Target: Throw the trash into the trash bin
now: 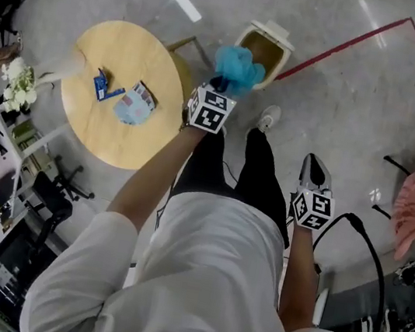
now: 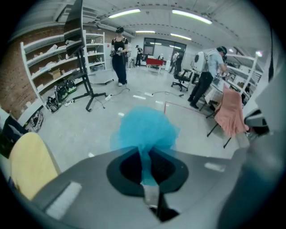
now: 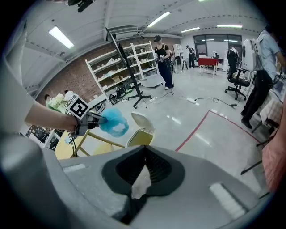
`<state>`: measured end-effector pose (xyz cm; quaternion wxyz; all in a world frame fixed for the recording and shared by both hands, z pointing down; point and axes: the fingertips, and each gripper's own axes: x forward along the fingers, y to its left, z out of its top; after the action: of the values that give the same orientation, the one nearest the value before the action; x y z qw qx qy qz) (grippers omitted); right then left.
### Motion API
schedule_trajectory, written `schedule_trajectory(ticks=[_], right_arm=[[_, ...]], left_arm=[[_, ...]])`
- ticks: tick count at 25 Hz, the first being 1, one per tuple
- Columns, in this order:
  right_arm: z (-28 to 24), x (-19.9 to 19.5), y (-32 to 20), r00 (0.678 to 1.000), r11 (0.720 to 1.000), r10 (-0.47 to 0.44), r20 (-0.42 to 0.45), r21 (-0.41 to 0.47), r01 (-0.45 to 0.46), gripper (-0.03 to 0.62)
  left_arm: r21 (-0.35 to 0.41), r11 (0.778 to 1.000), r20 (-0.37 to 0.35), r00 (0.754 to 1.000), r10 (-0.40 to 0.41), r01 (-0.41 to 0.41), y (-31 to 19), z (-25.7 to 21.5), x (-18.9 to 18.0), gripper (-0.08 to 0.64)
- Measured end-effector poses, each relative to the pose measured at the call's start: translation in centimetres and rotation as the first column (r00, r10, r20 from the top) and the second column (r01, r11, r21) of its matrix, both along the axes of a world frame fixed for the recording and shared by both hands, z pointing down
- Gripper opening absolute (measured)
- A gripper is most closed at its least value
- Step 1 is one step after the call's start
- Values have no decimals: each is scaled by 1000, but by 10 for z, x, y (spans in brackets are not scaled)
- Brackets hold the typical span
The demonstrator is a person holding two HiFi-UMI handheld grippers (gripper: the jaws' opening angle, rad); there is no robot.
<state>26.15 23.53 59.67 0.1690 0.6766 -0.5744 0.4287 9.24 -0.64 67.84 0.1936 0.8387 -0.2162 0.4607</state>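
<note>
Trash (image 1: 238,68) clamped in left tongs (image 1: 222,85), just beside trash bin (image 1: 269,41)

I see a fluffy blue mesh puff (image 1: 238,68) pinched in the closed jaws of the left gripper (image 1: 221,85), held in the air close to the trash bin (image 1: 272,54); from the head view it overlaps the bin's near edge. The bin is cream and stands on the floor with its lid tipped up and its mouth open. A small white scrap (image 3: 139,185) sits nipped in the right gripper (image 3: 142,176). 2 more pieces, a blue packet (image 1: 106,89) and a pale crumpled wad (image 1: 131,111), lie side by side on the round table (image 1: 116,146)
</note>
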Motion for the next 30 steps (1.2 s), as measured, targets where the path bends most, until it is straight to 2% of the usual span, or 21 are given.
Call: schedule_trajectory(ticks=[6, 16, 23, 30], right_arm=[[26, 10, -5, 999, 1000, 5, 34, 1, -5, 0], [87, 1, -30, 992, 998, -61, 110, 14, 59, 0], [133, -7, -47, 984, 996, -92, 152, 33, 88, 0], [178, -15, -42, 979, 996, -88, 186, 24, 85, 0]], left_arm=[[-12, 1000, 12, 1000, 8, -8, -5, 48, 16, 9], [-45, 999, 35, 999, 2, -1, -9, 131, 31, 9], [-59, 997, 38, 998, -40, 42, -13, 184, 41, 9], [-58, 994, 51, 995, -86, 89, -14, 241, 44, 11]])
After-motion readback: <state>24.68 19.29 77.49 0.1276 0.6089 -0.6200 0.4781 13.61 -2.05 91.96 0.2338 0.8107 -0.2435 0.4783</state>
